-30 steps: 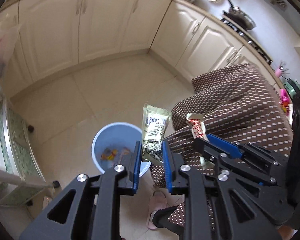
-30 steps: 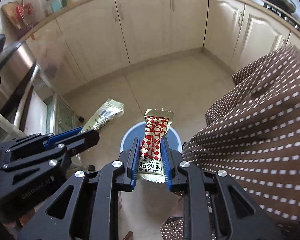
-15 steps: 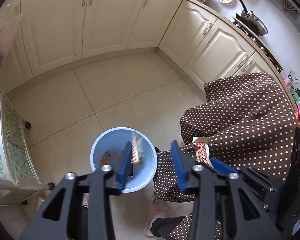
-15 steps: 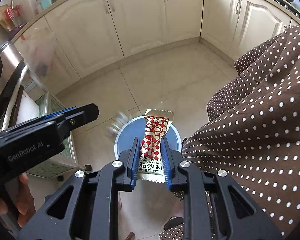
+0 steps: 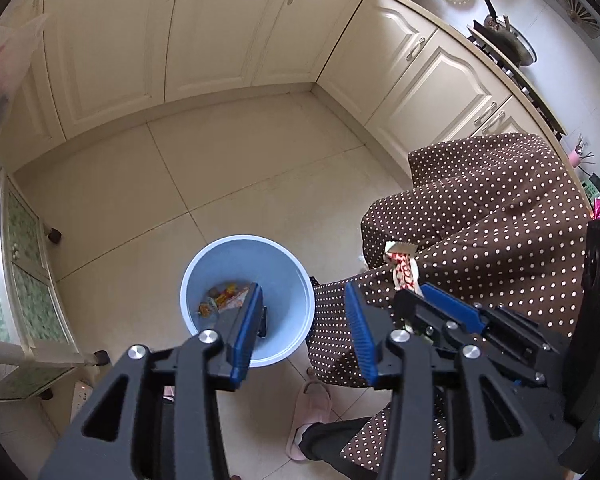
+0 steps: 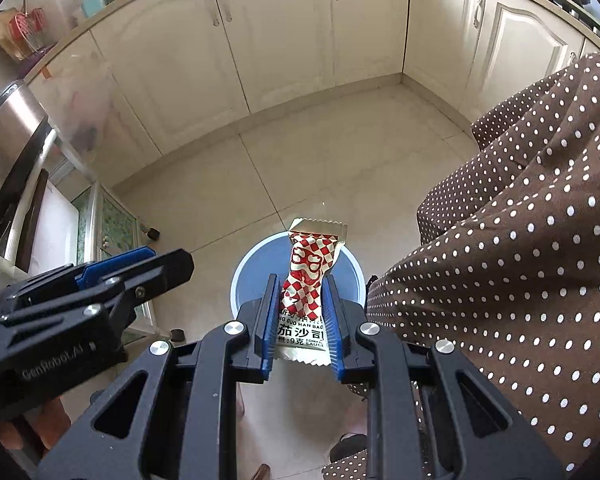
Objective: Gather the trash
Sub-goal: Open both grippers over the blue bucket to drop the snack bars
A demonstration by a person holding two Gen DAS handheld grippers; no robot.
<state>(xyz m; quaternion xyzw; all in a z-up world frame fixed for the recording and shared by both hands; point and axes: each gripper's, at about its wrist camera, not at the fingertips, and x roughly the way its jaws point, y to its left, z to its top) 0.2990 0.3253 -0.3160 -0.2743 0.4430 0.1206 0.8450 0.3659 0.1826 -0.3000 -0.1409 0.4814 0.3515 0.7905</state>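
Dropped: left gripper (image 5: 306,322) jaws now released, wrapper gone into blue bin (image 5: 288,256); right gripper (image 6: 300,322) jaws grasping ketchup sachet (image 6: 306,280).

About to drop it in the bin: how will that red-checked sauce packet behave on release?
The packet looks thin and light, so it may flutter rather than drop straight. It stands up past the right tongs unbent, so fairly stiff. The glossy film probably slips free easily over the bin.

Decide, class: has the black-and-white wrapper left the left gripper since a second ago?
Yes. The left gripper is open and empty above the blue bin; the wrapper dropped toward it.
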